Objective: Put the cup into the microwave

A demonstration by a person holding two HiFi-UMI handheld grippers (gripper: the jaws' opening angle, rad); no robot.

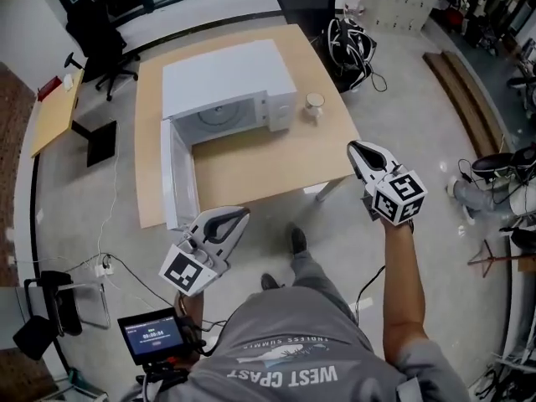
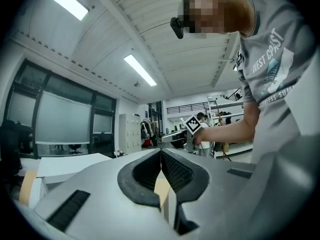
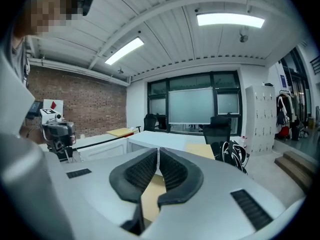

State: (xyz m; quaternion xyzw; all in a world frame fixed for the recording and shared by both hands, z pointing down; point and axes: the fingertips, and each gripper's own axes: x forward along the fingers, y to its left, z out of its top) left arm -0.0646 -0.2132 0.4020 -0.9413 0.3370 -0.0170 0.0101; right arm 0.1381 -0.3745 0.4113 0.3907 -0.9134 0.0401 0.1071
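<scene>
While both the left gripper and right gripper hold their jaws closed on nothing, the cup stands well ahead of the right jaws, beside the open microwave. The approach seems barely begun; next the right jaws need to open and straddle the cup.

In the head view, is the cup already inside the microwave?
No, the cup stands on the table, outside the microwave and beside its right end.

Head cam high, steep over table
</scene>
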